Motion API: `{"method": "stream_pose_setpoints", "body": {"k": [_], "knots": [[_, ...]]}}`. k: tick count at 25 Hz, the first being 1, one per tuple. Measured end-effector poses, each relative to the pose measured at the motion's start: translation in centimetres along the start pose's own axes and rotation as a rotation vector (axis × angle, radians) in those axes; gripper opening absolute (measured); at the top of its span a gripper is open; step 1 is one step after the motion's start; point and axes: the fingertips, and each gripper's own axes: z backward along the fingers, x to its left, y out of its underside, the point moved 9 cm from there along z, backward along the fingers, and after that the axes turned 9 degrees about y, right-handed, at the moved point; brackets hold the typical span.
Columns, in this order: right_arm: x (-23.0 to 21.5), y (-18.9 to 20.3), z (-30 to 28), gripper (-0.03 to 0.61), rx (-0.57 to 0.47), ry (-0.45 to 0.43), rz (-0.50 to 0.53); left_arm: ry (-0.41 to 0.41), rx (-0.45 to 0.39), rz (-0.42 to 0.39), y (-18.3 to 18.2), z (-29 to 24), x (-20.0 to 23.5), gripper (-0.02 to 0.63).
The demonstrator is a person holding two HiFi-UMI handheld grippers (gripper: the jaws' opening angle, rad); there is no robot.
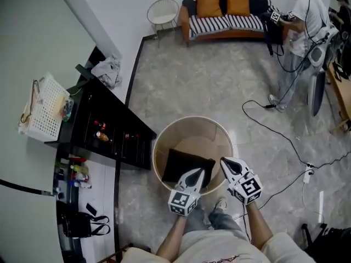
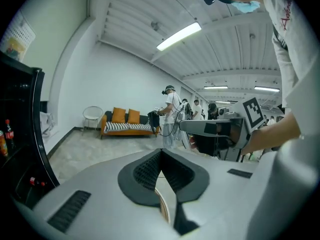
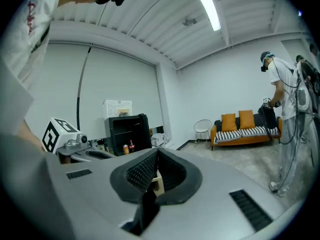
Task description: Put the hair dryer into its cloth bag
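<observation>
Holding cloth bag (image 1: 185, 166) up over round desk (image 1: 219, 133) with left gripper (image 1: 196, 172) and right gripper (image 1: 225, 161), jaws of each clenched on dark bag edge. Seeing no hair dryer anywhere; maybe already inside bag. Keep both grips level, mouth upward; avoid pulling edges apart.

A black cloth bag (image 1: 184, 164) is seen inside a beige round tub (image 1: 216, 129). At twelve o'clock, a black-and-white striped sofa (image 1: 227, 23) is topped by orange cushions (image 1: 209, 3). The floor (image 1: 208, 81) is mottled grey.
</observation>
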Motion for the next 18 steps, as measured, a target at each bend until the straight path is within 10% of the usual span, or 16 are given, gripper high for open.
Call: {"method": "stream_pose_setpoints", "body": {"k": [18], "knots": [[2.1, -8.2, 4.1, 0.028, -0.128, 0.006, 0.024, -0.016, -0.096, -0.113, -8.5, 1.9, -4.8, 0.031]]}}
